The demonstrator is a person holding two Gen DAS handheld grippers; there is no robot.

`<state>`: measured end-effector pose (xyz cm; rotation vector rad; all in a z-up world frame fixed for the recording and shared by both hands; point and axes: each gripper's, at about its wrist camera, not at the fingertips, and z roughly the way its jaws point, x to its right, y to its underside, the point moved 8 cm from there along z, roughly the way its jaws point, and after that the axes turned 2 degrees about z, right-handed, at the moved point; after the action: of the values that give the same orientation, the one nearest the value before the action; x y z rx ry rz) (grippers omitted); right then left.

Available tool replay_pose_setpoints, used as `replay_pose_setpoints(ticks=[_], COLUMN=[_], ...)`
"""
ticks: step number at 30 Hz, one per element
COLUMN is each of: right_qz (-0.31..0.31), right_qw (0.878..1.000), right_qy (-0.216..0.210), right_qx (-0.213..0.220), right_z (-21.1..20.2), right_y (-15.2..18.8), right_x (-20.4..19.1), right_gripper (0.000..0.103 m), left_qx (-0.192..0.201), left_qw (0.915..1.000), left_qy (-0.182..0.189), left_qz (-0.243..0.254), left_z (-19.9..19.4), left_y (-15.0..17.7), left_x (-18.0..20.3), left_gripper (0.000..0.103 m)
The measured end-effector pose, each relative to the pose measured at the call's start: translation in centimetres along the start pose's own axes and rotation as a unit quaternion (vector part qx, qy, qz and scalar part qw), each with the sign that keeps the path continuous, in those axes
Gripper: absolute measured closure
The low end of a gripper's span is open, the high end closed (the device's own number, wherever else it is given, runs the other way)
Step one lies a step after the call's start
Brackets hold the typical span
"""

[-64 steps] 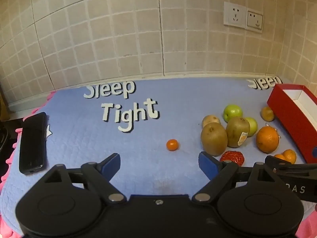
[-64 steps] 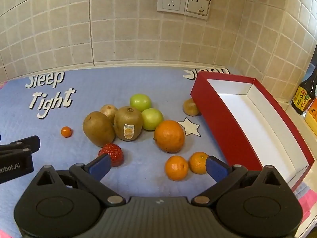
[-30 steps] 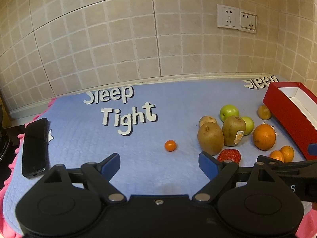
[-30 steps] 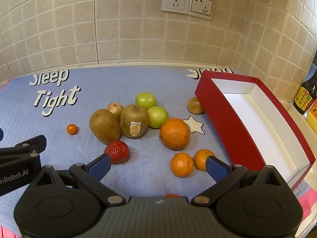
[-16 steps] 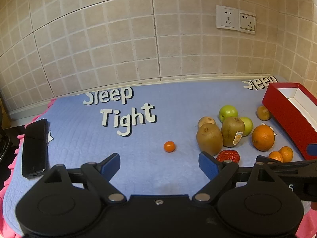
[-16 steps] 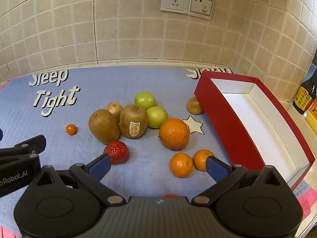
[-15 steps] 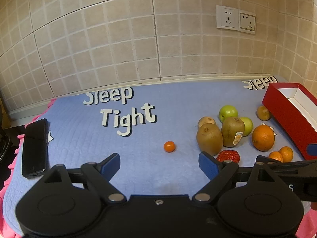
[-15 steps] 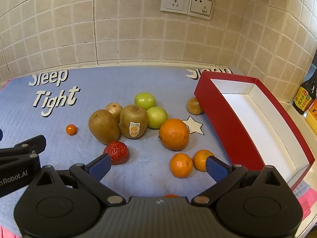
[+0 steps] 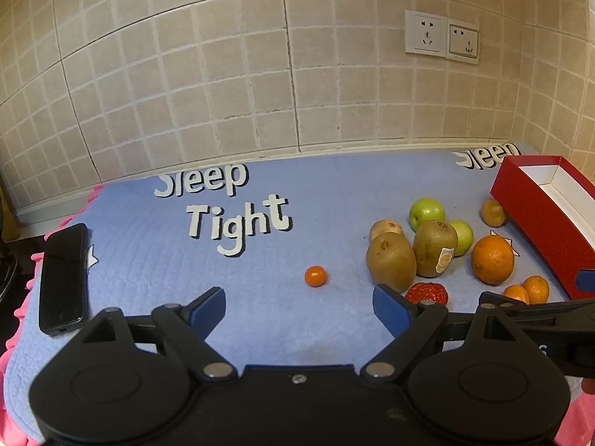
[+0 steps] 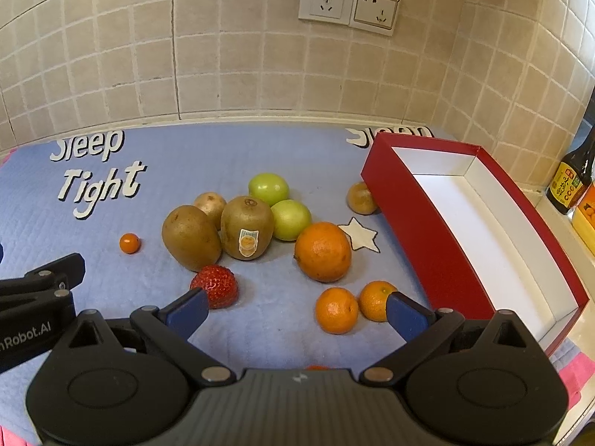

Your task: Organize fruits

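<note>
Fruit lies on a blue mat [image 10: 260, 148]: two kiwis [image 10: 246, 227], two green apples [image 10: 268, 189], a big orange [image 10: 322, 252], two mandarins [image 10: 337, 310], a strawberry [image 10: 215, 285], a tiny orange fruit [image 10: 129, 243] and two brownish small fruits [image 10: 360, 198]. An empty red box [image 10: 479, 230] with a white inside stands to the right. My right gripper [image 10: 295, 310] is open and empty, near the mandarins. My left gripper [image 9: 299, 306] is open and empty, just this side of the tiny orange fruit [image 9: 315, 275]; the kiwis [image 9: 391, 261] lie to its right.
A black phone [image 9: 63, 278] lies at the mat's left edge. Sauce bottles [image 10: 571, 182] stand right of the box. A tiled wall with two sockets [image 10: 347, 5] runs along the back. The mat has a pink frilled edge [image 9: 11, 338] at the near left.
Both grippers have pulled back and risen slightly, so the fruit looks a little farther away. Nothing on the mat has moved. Both grippers stay open.
</note>
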<state>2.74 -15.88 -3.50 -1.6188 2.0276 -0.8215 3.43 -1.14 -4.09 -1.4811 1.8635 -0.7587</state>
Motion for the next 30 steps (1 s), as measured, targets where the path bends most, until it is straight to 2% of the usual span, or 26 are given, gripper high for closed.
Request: replay_pose_setpoints(ticks=[23,27,30], right_qz=[0.009,0.021,0.037], right_qw=[1.000,1.000,0.999], right_qy=[-0.002,-0.011,-0.006], right_qx=[-0.011,0.007,0.032], right_z=[0.6,0.5,0.4], right_y=[0.4,-0.3,-1.4], right_x=[0.3,1.1,2.9], right_gripper=[0.000,0.000,0.000], left_qx=[-0.007,-0.013,-0.019], left_qw=[0.9999,0.9998,0.9991], left_qy=[0.009,0.017,0.037], left_qz=[0.001,0.001,-0.002], left_z=[0.5,1.1,1.5], left_y=[0.1,0.5,0.8], left_x=[0.3,-0.2,-0.7], left_gripper=[0.001,0.001,0.001])
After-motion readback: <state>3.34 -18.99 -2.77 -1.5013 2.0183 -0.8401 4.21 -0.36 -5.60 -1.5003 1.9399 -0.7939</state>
